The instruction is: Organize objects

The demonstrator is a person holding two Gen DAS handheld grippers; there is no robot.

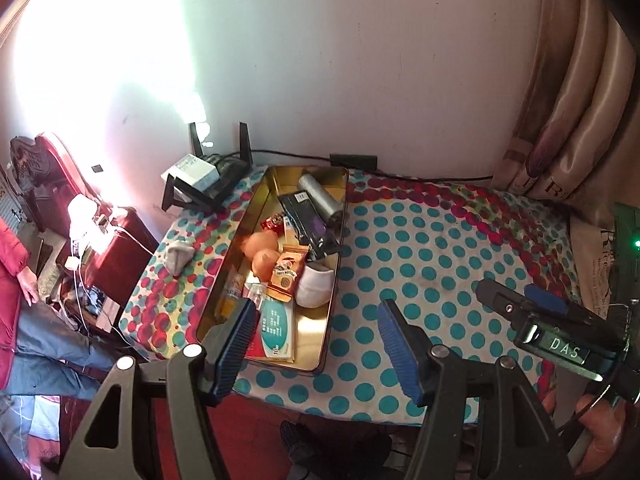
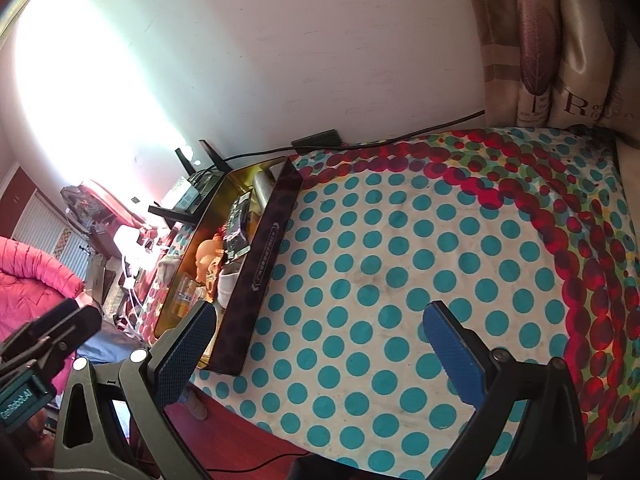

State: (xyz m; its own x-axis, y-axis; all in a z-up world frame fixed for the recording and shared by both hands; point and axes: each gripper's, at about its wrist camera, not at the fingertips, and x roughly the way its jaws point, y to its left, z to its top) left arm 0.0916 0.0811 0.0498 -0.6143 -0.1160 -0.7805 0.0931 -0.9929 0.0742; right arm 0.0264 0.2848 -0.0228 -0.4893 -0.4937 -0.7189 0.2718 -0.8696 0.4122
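Clutter fills the long gold tin (image 1: 338,216) that sits on the spotted tablecloth (image 1: 420,264) toward the wall: a white cup (image 1: 314,286), two peach-coloured round things (image 1: 262,250) that look like eggs or small toys, an orange snack packet (image 1: 285,276), a black wrapped bar (image 1: 306,220), a silver cylinder (image 1: 320,196) and a flat teal-and-white card (image 1: 276,326). One grey lump (image 1: 178,256) lies outside the tin, on the cloth just beside its far long wall, and is probably what remains to be put away. It looks soft and light, likely crumpled cloth or a stone-like trinket (the fisheye blur leaves that open), so a pinch across its middle should do; the cup, by contrast, would be smooth and breakable and is better taken by its rim. The left gripper (image 1: 316,344) hovers above the near end of the tin, jaws roughly half apart with nothing between them, one pad over the teal card and the other over bare cloth; the grey lump is well off to its left, beyond the tin. The right gripper (image 2: 320,356) hangs over the open cloth beside the tin's dark outer wall (image 2: 264,264), spread wide and empty.
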